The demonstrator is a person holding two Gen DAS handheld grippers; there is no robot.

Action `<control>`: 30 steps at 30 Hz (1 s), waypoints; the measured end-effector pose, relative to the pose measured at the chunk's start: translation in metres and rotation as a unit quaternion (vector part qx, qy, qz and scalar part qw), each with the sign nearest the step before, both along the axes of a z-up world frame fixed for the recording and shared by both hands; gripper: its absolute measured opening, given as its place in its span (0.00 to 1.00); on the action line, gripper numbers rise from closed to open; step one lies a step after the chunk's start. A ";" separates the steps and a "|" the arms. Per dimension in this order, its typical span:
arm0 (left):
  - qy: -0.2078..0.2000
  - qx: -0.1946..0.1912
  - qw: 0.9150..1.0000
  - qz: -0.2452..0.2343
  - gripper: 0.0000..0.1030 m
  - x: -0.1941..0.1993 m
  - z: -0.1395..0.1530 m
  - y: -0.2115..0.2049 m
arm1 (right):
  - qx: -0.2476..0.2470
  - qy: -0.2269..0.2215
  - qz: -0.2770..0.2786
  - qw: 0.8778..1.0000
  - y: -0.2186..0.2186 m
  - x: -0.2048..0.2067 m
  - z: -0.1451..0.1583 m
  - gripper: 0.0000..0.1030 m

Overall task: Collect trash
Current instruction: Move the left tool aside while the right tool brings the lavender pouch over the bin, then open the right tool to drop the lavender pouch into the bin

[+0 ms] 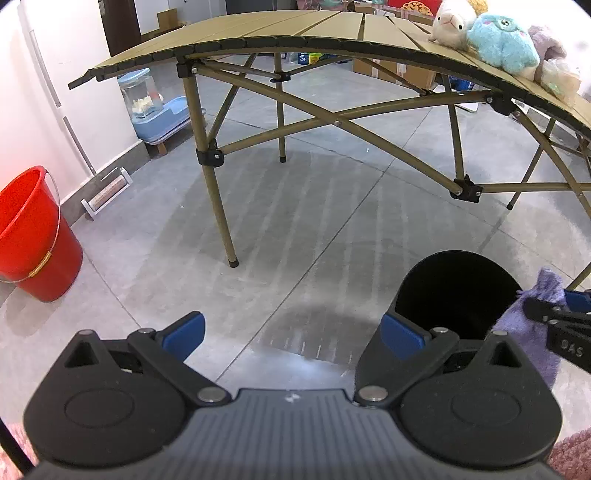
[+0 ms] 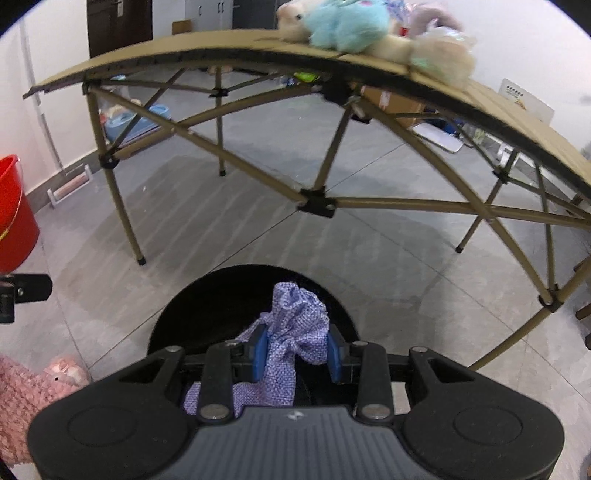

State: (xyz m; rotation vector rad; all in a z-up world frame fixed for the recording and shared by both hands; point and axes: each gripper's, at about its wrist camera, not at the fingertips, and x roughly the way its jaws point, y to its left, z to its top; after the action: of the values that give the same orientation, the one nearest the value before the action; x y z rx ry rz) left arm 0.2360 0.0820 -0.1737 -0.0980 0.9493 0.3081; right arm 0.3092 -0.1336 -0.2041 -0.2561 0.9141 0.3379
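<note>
A crumpled purple cloth [image 2: 295, 332] is clamped between the blue pads of the right gripper [image 2: 295, 350] and held directly over the open mouth of a black bin [image 2: 221, 295] standing on the grey tiled floor [image 2: 166, 221]. The left gripper [image 1: 291, 332] is spread wide with nothing between its fingers, its right pad just beside the bin's rim. A tan folding table [image 1: 295, 33] carrying plush toys [image 1: 498, 44] is seen beyond, and a red bucket [image 1: 33, 236] is set against the white wall [image 1: 44, 110].
</note>
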 end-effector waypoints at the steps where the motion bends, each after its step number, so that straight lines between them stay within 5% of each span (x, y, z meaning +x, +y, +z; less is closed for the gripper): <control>1: 0.001 0.002 1.000 0.000 1.00 0.001 0.000 0.000 | -0.001 0.004 0.002 1.000 0.003 0.001 -0.002 0.30; 9: -0.004 0.053 0.999 0.011 1.00 0.009 0.001 0.001 | -0.003 0.031 -0.001 1.000 0.024 0.014 -0.017 0.30; 30: 0.020 0.048 0.998 0.020 1.00 0.023 -0.009 0.003 | 0.022 0.106 -0.073 0.991 0.017 0.047 -0.051 0.31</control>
State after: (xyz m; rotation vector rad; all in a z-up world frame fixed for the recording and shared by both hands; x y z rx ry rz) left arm 0.2587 0.0854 -0.1830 -0.0234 0.9718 0.3934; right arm 0.3557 -0.1169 -0.2550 -0.1129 1.1261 0.2525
